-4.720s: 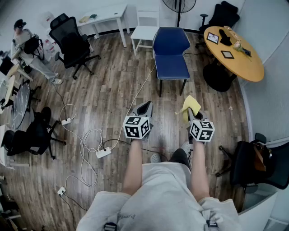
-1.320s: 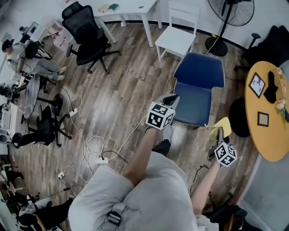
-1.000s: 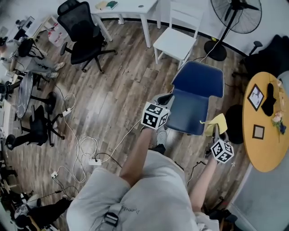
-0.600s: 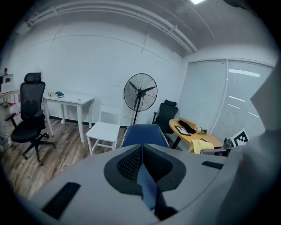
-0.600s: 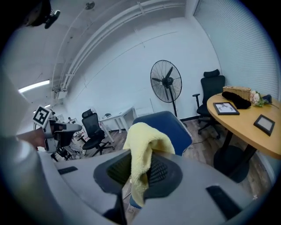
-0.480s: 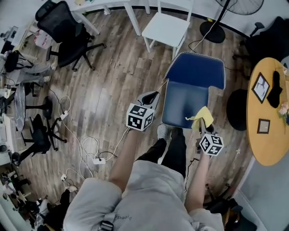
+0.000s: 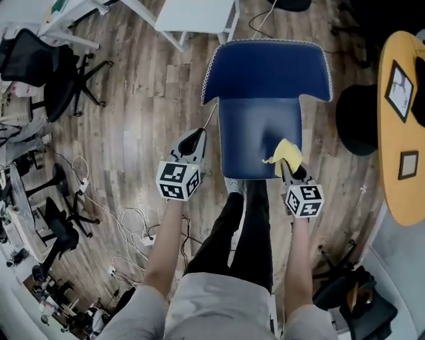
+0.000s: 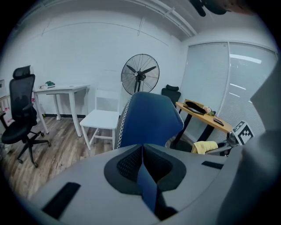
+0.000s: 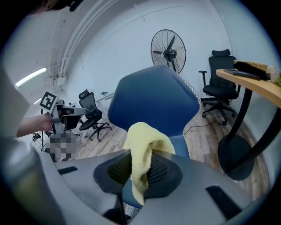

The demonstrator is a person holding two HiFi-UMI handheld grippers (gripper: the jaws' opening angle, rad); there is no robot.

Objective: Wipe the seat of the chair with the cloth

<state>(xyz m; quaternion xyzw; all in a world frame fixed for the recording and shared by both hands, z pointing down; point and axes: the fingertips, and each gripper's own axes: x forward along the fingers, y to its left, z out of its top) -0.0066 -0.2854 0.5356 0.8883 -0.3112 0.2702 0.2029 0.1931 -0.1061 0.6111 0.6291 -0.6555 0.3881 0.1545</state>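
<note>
right claw (image 7: pixel 287 170) clamped on crumpled yellow terry cloth (image 7: pixel 283 152), over front-right part of blue padded chair seat (image 7: pixel 251 129); contact unclear. left claw (image 7: pixel 192 141) clenched, empty, just left of the seat, above wood-plank floor (image 7: pixel 129 126).

table (image 7: pixel 398 166): running off the right edge
white chair (image 7: pixel 196 13): getting cut at the top
blue chair (image 7: pixel 259 136): legs hiding under the seat

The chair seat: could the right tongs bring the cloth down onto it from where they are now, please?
Probably yes: the right tongs, shut on the cloth, show over the front right corner of the seat in the head view, with nothing lying on it.
</note>
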